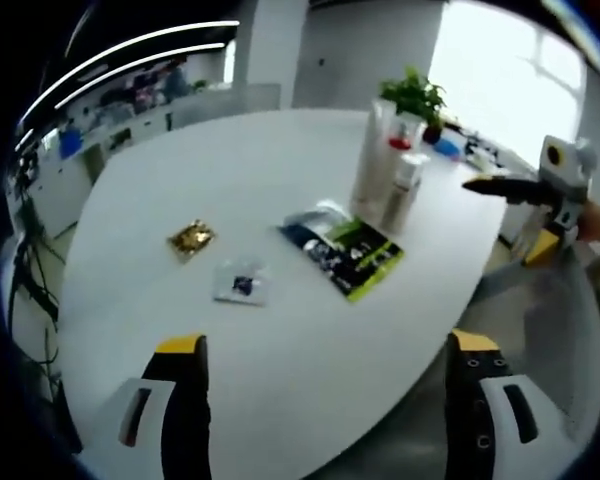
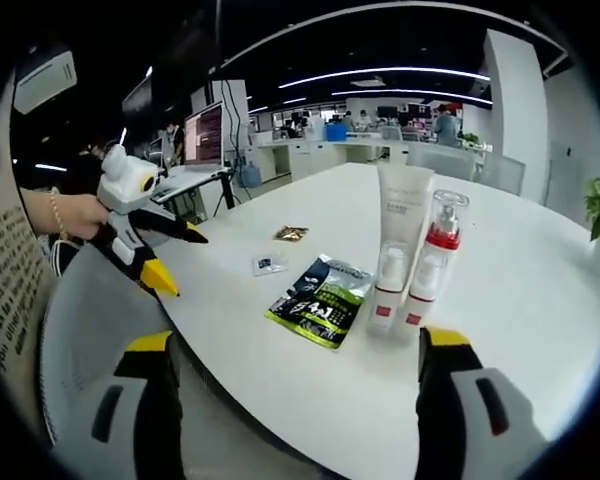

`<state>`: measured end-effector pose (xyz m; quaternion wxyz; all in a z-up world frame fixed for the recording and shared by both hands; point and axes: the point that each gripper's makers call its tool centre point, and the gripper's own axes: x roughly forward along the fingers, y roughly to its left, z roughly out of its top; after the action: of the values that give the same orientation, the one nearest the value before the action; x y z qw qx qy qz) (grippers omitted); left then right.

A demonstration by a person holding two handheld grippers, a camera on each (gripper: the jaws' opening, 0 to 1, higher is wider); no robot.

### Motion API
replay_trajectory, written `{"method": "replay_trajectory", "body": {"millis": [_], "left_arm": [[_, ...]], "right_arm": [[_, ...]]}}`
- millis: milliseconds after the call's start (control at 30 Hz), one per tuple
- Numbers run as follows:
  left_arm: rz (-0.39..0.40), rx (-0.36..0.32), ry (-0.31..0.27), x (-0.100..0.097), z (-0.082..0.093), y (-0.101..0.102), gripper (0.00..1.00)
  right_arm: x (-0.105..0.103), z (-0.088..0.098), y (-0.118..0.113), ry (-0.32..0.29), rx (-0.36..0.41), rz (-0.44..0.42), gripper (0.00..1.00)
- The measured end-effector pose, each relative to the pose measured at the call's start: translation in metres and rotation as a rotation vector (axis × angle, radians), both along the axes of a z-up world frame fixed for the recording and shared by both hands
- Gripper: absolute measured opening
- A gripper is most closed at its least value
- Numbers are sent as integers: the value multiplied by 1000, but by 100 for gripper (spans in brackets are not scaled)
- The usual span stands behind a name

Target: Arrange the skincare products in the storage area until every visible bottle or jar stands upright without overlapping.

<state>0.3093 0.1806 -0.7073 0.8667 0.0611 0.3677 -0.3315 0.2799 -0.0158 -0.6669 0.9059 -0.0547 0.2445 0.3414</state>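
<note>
Fingers (image 2: pixel 445 345) spread just short of upright bottles (image 2: pixel 425 265).

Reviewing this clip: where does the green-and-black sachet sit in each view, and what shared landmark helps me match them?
Left gripper view: the sachet lies flat on the white table, right of centre, just below the bottles.
Right gripper view: the sachet lies near the middle, left of the bottles.
Shared landmark: the gold packet lies further along the table from the sachet.
</note>
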Motion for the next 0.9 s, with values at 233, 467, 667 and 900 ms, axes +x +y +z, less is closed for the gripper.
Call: {"method": "replay_trajectory", "body": {"millis": [233,467,667,900], "left_arm": [[-31,57,8,23,-10,-2,95],[-60,134,35,43,-22,-4,93],[-81,179,57,60,-33,-3,90],[-113,247,95,76,-52,0,85]], "right_arm": [[2,0,-4,6,12,-26,100],[3,-2,-5,12,-3,-31,100],[3,-6,-5,14,-32,-25,99],[5,-6,-9,20,-22,-44,99]]}}
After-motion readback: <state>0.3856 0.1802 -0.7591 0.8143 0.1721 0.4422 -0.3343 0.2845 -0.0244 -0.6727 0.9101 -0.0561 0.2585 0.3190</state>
